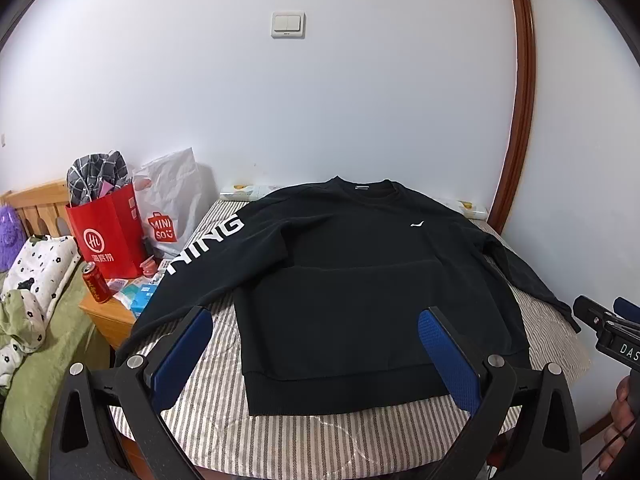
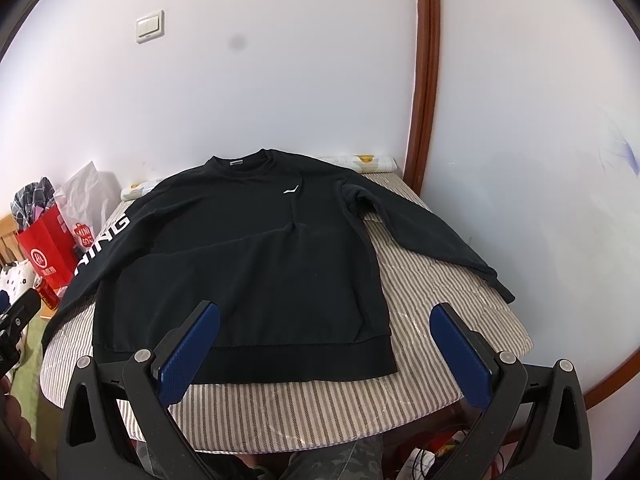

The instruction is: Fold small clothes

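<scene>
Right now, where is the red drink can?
In the left wrist view, the red can stands at far left on the wooden nightstand, before the red paper bag.

The left gripper (image 1: 314, 330) is level, fingers spread wide with nothing between them. The right gripper (image 2: 324, 326) is posed the same, just beside it.

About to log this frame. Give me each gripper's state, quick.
Left gripper: open, holding nothing, above the black sweatshirt.
Right gripper: open, holding nothing.
</scene>
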`<state>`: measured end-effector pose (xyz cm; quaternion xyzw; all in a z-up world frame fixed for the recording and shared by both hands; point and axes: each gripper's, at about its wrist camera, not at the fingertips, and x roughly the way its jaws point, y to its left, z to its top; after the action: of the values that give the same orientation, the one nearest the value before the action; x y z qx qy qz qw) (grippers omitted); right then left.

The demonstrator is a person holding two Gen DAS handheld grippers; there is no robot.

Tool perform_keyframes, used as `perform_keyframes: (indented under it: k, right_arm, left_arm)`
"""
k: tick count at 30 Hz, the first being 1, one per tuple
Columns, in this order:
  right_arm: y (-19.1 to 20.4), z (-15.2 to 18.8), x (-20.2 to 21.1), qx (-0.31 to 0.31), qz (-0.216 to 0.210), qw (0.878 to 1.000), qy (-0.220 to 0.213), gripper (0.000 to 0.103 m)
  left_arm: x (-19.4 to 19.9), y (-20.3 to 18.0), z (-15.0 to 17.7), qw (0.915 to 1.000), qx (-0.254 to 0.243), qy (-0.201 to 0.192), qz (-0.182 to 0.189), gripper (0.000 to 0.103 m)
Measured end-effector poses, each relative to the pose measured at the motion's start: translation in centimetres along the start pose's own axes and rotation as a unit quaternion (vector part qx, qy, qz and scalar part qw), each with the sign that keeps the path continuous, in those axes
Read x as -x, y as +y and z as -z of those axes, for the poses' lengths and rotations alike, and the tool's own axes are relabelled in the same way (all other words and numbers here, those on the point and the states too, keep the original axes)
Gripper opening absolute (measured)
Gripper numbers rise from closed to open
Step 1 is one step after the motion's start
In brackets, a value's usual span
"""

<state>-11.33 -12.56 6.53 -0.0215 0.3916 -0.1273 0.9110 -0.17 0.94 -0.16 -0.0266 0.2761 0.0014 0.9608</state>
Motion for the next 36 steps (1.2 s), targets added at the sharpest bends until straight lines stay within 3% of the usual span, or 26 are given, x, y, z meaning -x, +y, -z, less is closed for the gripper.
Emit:
perform_keyframes:
  k: [36]
  right_arm:
    - [0.3,-0.8,-0.2,0.01,0.005,1.0,0.0,0.103]
  left_arm:
    - [-1.1,1.7,-0.9,0.9997,0.022,0.007,0.001,0.103]
